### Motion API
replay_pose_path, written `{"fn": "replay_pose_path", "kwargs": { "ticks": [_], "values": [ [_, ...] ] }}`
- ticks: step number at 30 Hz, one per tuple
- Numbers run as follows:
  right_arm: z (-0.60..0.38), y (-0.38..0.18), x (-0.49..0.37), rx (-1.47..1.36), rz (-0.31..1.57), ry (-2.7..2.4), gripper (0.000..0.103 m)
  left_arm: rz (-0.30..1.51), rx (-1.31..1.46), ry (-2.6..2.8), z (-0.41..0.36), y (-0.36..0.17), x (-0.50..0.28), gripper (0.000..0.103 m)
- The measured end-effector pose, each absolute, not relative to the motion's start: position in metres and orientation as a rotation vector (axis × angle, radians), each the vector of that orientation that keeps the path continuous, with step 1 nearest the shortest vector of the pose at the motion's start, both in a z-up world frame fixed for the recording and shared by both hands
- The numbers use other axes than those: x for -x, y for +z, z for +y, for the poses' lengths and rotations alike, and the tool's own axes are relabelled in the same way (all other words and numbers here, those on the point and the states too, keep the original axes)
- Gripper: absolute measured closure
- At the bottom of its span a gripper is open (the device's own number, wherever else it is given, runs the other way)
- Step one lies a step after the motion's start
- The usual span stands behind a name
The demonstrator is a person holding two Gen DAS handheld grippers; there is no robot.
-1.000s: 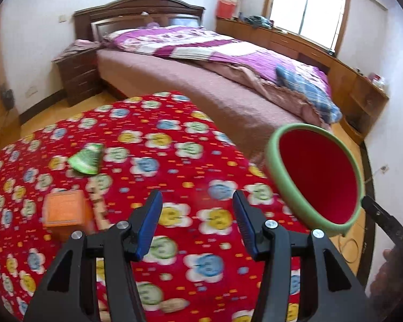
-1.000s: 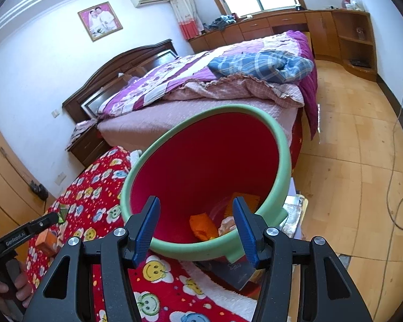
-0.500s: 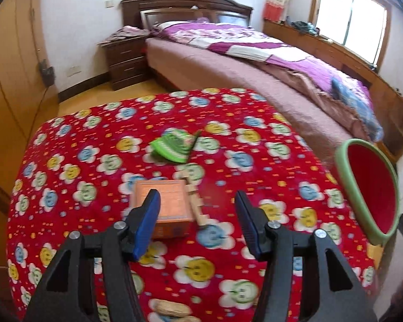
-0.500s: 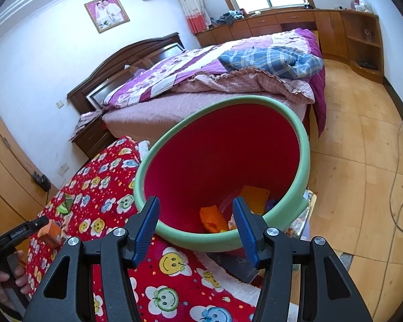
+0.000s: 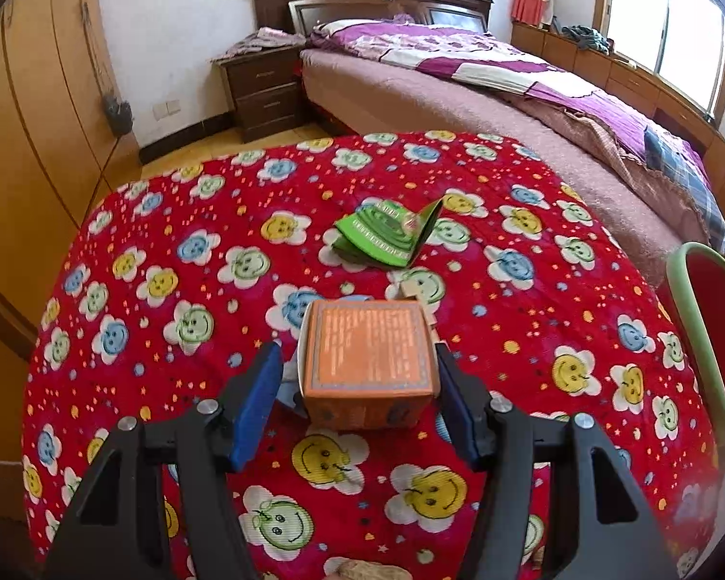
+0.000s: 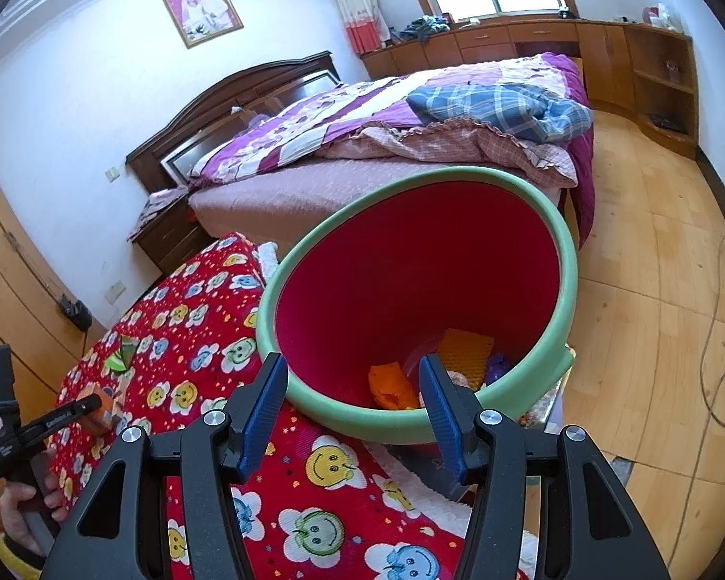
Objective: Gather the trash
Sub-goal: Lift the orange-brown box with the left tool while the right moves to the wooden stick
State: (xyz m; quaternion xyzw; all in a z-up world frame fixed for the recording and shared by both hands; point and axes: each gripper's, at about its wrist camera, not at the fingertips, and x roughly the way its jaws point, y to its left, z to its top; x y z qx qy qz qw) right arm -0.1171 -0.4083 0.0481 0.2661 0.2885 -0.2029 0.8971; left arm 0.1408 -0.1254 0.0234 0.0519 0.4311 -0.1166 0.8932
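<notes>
Red flowered cloth (image 5: 179, 222): spread across mid-frame, bearing the remaining litter. Bin (image 6: 563, 290), right of centre: tilted, rim nipped by the right gripper (image 6: 353, 398); several scraps already lodged inside. Orange box (image 5: 367, 362), lower centre: framed between the spread jaws of the left gripper (image 5: 357, 398), which have just been opening; not yet pinched. Green packet (image 5: 386, 234), above it: uncollected, unobstructed.

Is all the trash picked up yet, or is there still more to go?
Not yet. Some is done: orange and yellow scraps already lie inside the red bin with the green rim, which the right gripper holds tilted. In hand: the left gripper sits open around the small orange cardboard box, not squeezing it. Left: that box and the green folded wrapper on the red flowered blanket.
</notes>
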Motion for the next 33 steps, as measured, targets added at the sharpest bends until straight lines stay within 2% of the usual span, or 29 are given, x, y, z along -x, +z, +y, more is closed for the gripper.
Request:
{"fn": "replay_pose_path", "kwargs": {
  "ticks": [3,5,7,22,33],
  "values": [
    [-0.407,0.048,0.115,-0.548,0.604,-0.415,0.045,0.910,-0.061,-0.261,-0.119,0.021,-0.141,0.041],
    [-0.404,0.048,0.112,-0.547,0.610,-0.408,0.045,0.903,-0.032,-0.274,-0.115,0.021,-0.140,0.048],
    [-0.401,0.047,0.110,-0.544,0.616,-0.399,0.045,0.892,-0.027,-0.296,-0.114,0.023,-0.137,0.050],
    [-0.349,0.058,0.064,-0.451,0.668,-0.264,0.045,0.789,0.032,-0.302,-0.070,0.064,-0.130,0.050],
    [-0.283,0.053,-0.001,-0.349,0.747,-0.100,0.045,0.817,0.049,-0.166,-0.017,0.047,-0.145,0.050]
  ]
}}
